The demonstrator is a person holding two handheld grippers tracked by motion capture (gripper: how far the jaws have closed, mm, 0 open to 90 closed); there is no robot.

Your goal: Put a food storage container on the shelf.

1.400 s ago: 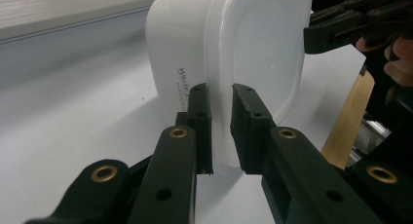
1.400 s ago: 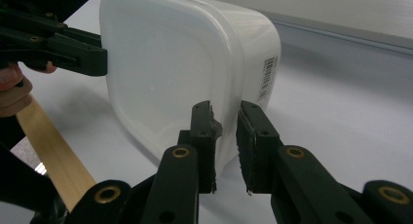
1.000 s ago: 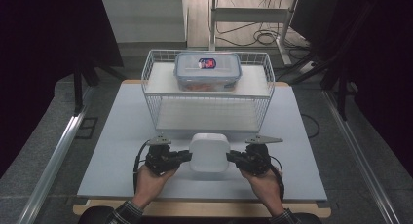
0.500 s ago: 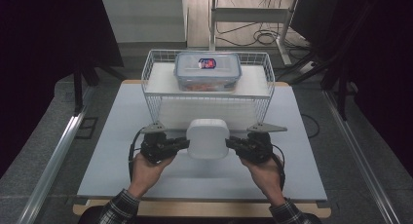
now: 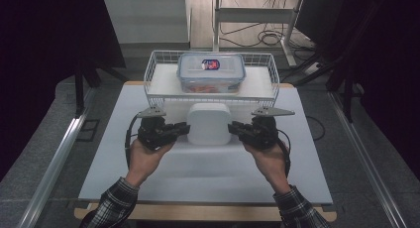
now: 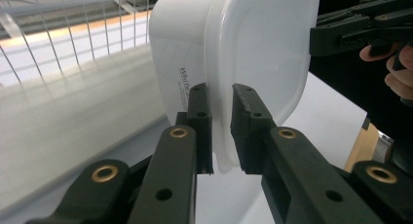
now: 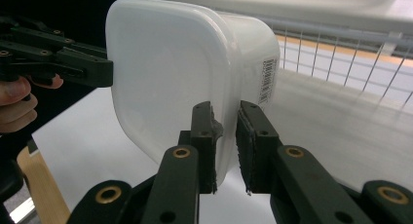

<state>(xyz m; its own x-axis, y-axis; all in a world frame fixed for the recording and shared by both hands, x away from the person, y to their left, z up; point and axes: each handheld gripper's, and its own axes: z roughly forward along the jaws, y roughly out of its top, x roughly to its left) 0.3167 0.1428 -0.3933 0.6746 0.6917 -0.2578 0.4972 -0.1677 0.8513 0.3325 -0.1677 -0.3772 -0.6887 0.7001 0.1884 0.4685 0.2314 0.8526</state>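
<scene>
Container: we see a white plastic container (image 5: pixel 209 123) held off the table between the two grippers, just in front of the wire basket
Container orientation: we read it as tipped, its broad flat face turned toward the person and its body pointing toward the basket; small print runs along one side (image 6: pixel 184 83) and a barcode label sits on the other (image 7: pixel 267 80)
Left gripper: the left gripper (image 5: pixel 181 129) has its jaws pinched on the container's thin left rim, the rim sitting between the two pads (image 6: pixel 201 121)
Right gripper: the right gripper (image 5: pixel 234 130) has its jaws pinched on the right rim in the same way, one pad (image 7: pixel 203 129) pressed against the white edge
Hands: we see the left hand (image 5: pixel 144 155) and right hand (image 5: pixel 267 158) beneath their grippers, plaid sleeves at the bottom edge
Basket: a white wire basket (image 5: pixel 158 69) stands at the far side of the table
Inside basket: a clear lidded box (image 5: pixel 211 72) with a coloured sticker on its lid rests in it
Table: a pale tabletop (image 5: pixel 198 173) with a wooden front edge
</scene>
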